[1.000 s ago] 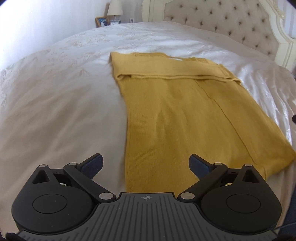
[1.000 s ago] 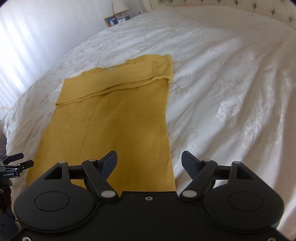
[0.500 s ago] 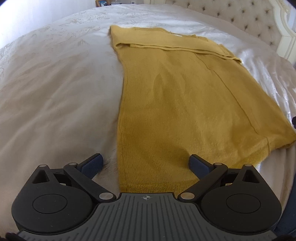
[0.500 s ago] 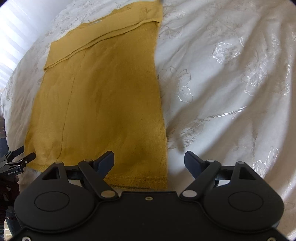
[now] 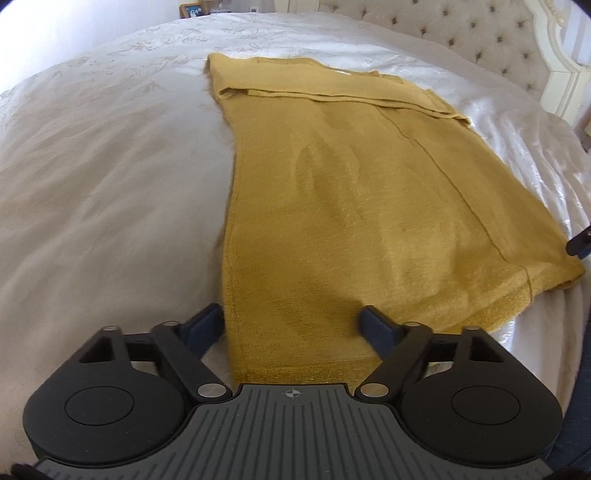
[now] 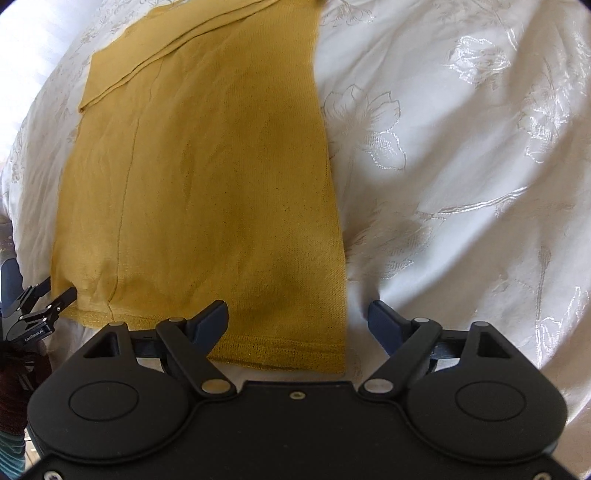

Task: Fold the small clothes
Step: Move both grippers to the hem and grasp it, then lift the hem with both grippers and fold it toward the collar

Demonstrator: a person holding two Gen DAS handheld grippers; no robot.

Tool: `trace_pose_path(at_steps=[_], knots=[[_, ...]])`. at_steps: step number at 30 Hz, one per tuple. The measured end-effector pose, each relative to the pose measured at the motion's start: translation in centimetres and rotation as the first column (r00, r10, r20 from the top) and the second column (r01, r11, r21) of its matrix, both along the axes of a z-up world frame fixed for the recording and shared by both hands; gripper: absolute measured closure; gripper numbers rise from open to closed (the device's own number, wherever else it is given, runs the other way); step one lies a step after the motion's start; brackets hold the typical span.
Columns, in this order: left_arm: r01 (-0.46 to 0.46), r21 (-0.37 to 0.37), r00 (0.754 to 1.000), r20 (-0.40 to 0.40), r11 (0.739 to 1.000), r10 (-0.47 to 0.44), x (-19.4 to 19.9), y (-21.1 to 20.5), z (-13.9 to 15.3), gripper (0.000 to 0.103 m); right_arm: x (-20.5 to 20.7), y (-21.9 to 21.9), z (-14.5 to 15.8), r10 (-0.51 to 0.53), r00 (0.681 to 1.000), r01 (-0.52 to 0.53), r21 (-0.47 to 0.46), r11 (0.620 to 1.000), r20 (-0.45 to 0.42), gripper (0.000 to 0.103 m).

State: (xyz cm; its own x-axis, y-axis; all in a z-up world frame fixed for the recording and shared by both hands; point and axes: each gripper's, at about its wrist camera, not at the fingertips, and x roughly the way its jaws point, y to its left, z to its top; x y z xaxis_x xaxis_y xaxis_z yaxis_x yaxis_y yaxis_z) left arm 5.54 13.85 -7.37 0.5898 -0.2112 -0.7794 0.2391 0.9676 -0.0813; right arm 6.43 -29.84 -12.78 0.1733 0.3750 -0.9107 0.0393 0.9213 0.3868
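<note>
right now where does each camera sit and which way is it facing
Left wrist: sits on the left tongs, low over the near left corner of the yellow top, facing up the bed toward the headboard; its open fingers show.
Right wrist: sits on the right tongs, over the near right corner, tilted down; its open fingers show.
Shared: the same top and bed, and each glimpses the other tongs.

A home bedroom: white embroidered bedspread, tufted headboard, framed photo beyond

A white embroidered bedspread meets a tufted cream headboard in daylight.
</note>
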Motion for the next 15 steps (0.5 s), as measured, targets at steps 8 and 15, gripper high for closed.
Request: trace_pose_path(at_steps=[8, 15], knots=[[0.047, -0.064, 0.999, 0.010, 0.997, -0.046, -0.3, -0.3, 0.6, 0.086, -0.1, 0.0, -0.2, 0.019, 1.000, -0.019, -0.002, 1.000, -0.015, 0.045], [0.021, -0.181, 0.998, 0.062, 0.983, -0.010, -0.8, 0.6, 2.5, 0.095, -1.6, 0.1, 1.4, 0.058, 0.992, -0.062, 0.029, 0.998, 0.113, 0.088]])
